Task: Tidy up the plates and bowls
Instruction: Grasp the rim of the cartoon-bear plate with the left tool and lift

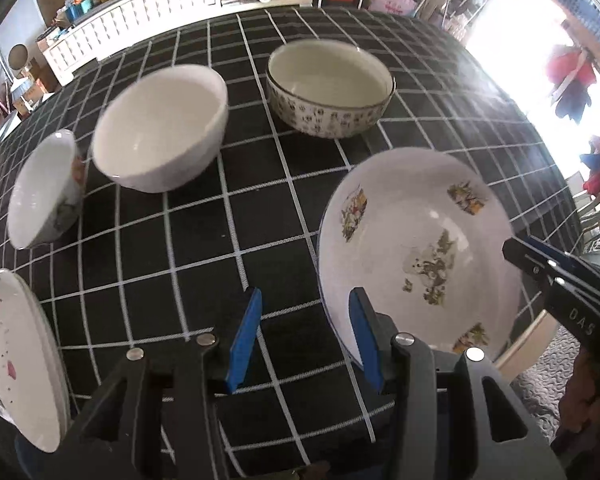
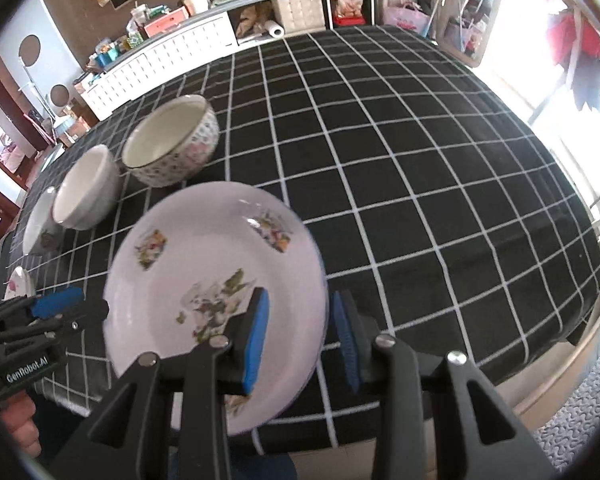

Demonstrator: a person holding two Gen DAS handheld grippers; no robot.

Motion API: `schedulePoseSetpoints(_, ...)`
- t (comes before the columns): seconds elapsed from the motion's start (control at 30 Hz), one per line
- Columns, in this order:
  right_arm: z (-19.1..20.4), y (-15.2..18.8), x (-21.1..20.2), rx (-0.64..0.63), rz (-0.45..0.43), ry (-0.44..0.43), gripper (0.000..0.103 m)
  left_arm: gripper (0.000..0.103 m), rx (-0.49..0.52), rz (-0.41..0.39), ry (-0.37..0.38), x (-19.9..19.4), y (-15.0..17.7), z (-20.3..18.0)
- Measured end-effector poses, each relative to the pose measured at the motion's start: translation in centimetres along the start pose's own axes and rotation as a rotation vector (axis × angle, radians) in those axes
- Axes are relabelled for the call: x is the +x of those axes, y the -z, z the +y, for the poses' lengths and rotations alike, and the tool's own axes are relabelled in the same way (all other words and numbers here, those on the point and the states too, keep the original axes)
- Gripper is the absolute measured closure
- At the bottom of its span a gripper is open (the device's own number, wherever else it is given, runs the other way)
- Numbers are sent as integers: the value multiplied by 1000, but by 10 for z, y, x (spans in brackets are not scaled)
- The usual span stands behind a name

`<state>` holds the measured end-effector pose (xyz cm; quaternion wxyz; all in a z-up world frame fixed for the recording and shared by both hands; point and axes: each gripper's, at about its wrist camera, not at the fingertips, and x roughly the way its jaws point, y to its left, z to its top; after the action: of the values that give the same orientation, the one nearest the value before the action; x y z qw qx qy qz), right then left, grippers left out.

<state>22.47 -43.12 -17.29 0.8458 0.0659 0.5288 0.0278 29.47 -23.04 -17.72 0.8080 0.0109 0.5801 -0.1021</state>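
Observation:
A white flower-print plate [image 1: 416, 248] [image 2: 208, 264] lies near the front edge of the black checked table [image 1: 228, 220]. My right gripper [image 2: 300, 330] straddles its right rim, blue pads on either side with a gap still showing. My left gripper [image 1: 304, 344] is open and empty just left of the plate. A plain white bowl [image 1: 160, 128] [image 2: 86, 188], a patterned bowl [image 1: 330, 88] [image 2: 172, 140], a small floral bowl [image 1: 44, 190] and a pink-speckled plate [image 1: 16, 360] sit on the table.
White drawer cabinets [image 1: 140, 12] and cluttered shelves stand behind the table. A bright window [image 2: 560, 80] is at the right. The table's right half [image 2: 420, 160] shows only cloth.

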Motion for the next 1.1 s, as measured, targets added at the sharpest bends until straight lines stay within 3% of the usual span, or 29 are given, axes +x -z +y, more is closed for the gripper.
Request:
schedulePoseSetpoints(0.33,-11,-1,20,20,28,-28,64,60,23,26,-9,27,-5,-9)
schedulePoseSetpoints(0.53,-8,2,19,-17,20,-21,65,70,28,28,12,34,-10,-11)
schedulePoseSetpoints(0.73,18,5,21,-98,18,24,66,81,64,34,6,34,-10,-25)
schedulePoseSetpoints(1.1,38,14,19,-126,37,31,66,82,23,40,8,25,7,-10)
